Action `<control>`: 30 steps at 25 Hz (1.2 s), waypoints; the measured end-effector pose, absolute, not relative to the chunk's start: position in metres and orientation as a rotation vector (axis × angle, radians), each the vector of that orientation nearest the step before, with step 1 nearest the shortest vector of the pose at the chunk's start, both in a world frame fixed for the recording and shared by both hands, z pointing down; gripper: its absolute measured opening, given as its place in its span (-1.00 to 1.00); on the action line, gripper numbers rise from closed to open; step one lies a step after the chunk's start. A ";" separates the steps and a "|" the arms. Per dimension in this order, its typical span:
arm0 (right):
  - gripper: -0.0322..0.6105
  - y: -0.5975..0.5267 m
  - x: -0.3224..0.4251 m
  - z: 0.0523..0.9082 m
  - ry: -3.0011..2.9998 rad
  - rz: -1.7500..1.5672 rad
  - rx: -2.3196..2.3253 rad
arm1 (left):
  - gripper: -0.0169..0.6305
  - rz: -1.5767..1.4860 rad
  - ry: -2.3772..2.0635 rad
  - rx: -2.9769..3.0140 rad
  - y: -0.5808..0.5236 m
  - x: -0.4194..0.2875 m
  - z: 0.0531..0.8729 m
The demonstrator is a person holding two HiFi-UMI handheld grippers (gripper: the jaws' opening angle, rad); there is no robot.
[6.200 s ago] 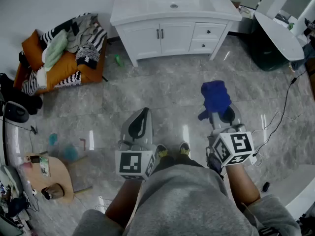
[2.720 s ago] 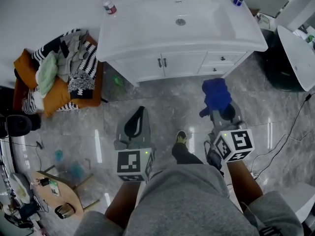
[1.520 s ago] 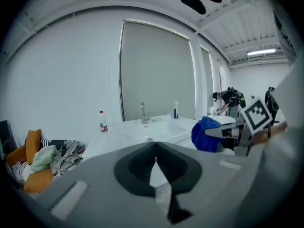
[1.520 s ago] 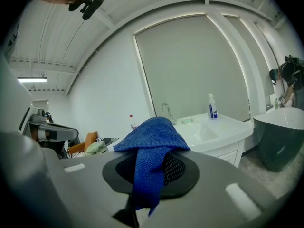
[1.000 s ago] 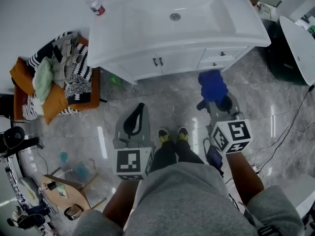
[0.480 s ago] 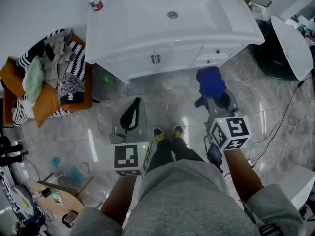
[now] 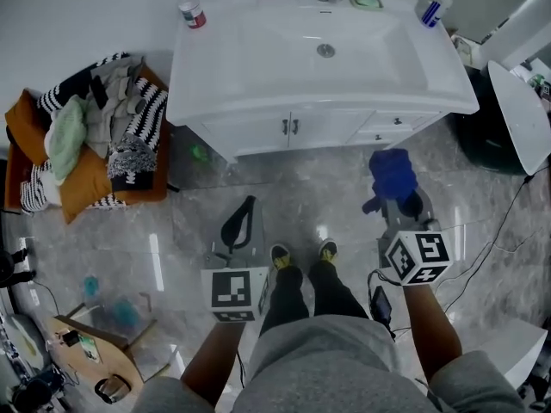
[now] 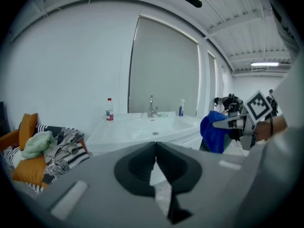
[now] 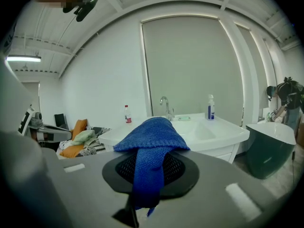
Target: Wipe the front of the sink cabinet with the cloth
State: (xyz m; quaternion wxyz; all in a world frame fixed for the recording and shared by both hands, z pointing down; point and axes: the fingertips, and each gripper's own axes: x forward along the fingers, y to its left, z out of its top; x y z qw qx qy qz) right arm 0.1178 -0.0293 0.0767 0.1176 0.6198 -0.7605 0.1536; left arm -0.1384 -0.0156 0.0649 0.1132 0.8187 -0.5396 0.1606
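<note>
Shifted lower in the head view since half a second ago, the left gripper (image 7: 249, 203) has its jaws pressed together and empty, which only its own view confirms. Ahead stands the white sink cabinet (image 7: 297, 132). The right gripper (image 7: 398, 198) clamps the blue cloth (image 7: 393, 173), draped over its jaws, short of the cabinet front.

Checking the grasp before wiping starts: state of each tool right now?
Left tool: shut, nothing in it.
Right tool: shut on the cloth.
</note>
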 end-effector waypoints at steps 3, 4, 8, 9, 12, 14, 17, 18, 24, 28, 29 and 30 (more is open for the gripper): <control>-0.68 -0.043 0.127 0.096 -2.227 0.432 1.789 | -0.92 0.481 -1.617 2.357 -0.022 -0.138 0.083; -0.68 -0.047 0.131 0.104 -2.232 0.427 1.778 | -0.91 0.481 -1.631 2.341 -0.025 -0.137 0.090; -0.68 -0.070 0.137 0.143 -2.288 0.413 1.712 | -0.91 0.437 -1.718 2.289 -0.039 -0.143 0.124; -0.68 -0.077 0.139 0.154 -2.296 0.414 1.708 | -0.91 0.428 -1.731 2.272 -0.044 -0.145 0.137; -0.68 -0.098 0.147 0.187 -2.302 0.430 1.737 | -0.91 0.434 -1.753 2.235 -0.057 -0.148 0.181; -0.68 -0.112 0.151 0.209 -2.337 0.450 1.770 | -0.91 0.447 -1.766 2.232 -0.070 -0.149 0.212; -0.68 -0.122 0.156 0.246 -2.345 0.419 1.800 | -0.91 0.444 -1.786 2.221 -0.085 -0.152 0.255; -0.69 -0.124 0.156 0.258 -2.337 0.395 1.797 | -0.91 0.438 -1.788 2.213 -0.088 -0.154 0.270; -0.72 -0.154 0.153 0.317 -2.462 0.471 1.762 | -0.91 0.436 -1.763 2.226 -0.110 -0.144 0.363; -0.72 -0.176 0.182 0.343 -2.511 0.532 1.879 | -0.92 0.464 -1.776 2.239 -0.117 -0.133 0.417; -0.71 -0.181 0.192 0.349 -2.477 0.494 1.920 | -0.92 0.464 -1.784 2.243 -0.120 -0.131 0.429; -0.71 -0.187 0.199 0.356 -2.424 0.439 1.947 | -0.91 0.458 -1.795 2.245 -0.123 -0.130 0.440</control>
